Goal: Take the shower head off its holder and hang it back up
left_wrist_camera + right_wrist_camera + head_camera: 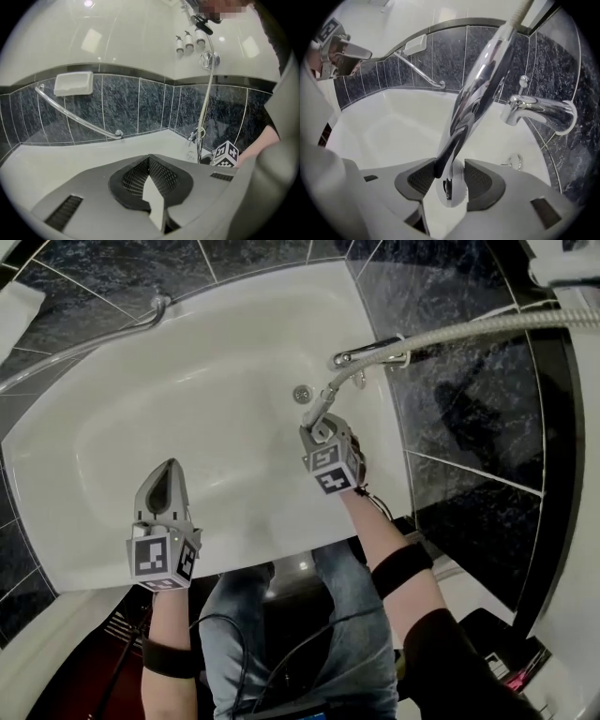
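Only its own view shows the right gripper's (pixel 449 180) ribbed black pads (pixel 419 180) clamping the smooth chrome shower head (pixel 480 79), with the curved chrome tap (pixel 539 110) beyond them to the right. The left gripper (pixel 150 180) is pinched together and empty above the glossy white bathtub (pixel 187 381).

1. The shower head (pixel 478 89) is a slim chrome wand, tilted, hose end uppermost.
2. Its lower end sits between the right gripper's (pixel 449 174) fingers (pixel 417 180).
3. It is above the white bathtub (pixel 187 409), beside the tap (pixel 543 110).
4. Its ribbed hose (pixel 469 331) leads up and right.
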### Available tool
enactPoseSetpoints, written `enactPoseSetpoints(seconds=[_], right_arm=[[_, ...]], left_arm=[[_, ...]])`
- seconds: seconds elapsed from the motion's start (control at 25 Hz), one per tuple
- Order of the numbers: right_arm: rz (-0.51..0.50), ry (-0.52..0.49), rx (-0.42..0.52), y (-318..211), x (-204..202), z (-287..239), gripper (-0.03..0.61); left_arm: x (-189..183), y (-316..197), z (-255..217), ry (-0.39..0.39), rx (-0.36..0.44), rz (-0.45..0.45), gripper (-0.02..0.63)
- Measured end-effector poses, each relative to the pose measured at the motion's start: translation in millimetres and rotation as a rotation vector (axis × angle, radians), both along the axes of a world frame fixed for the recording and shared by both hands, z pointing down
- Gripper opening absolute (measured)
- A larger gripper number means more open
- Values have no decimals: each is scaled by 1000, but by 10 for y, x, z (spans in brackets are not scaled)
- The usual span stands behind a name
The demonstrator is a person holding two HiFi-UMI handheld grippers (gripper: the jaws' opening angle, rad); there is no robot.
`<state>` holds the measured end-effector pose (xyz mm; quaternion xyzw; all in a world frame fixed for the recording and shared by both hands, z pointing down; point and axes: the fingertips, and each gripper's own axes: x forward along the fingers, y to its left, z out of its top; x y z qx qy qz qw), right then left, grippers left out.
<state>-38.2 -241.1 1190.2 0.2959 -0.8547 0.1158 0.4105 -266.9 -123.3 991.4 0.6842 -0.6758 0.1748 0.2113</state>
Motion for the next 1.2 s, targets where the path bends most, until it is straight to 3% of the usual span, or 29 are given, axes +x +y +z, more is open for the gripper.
enactPoseSetpoints(seconds=[0.24, 0.48, 0.76, 1.2], right_arm=[[-36, -240, -197, 853, -823, -642, 199], [-28, -404, -315, 1432, -1483, -1312, 192], [-58, -542, -340, 1652, -2074, -2580, 157], [-175, -768, -318, 1899, -2735, -4719, 158]], left_arm=[[-329, 364, -455, -14, -10, -72, 6], [-744, 729, -1020, -41, -3, -148, 6], [-1141, 1031, -1898, -47, 39, -241, 6], [-1549, 1199, -3436, -75, 182, -354, 6]])
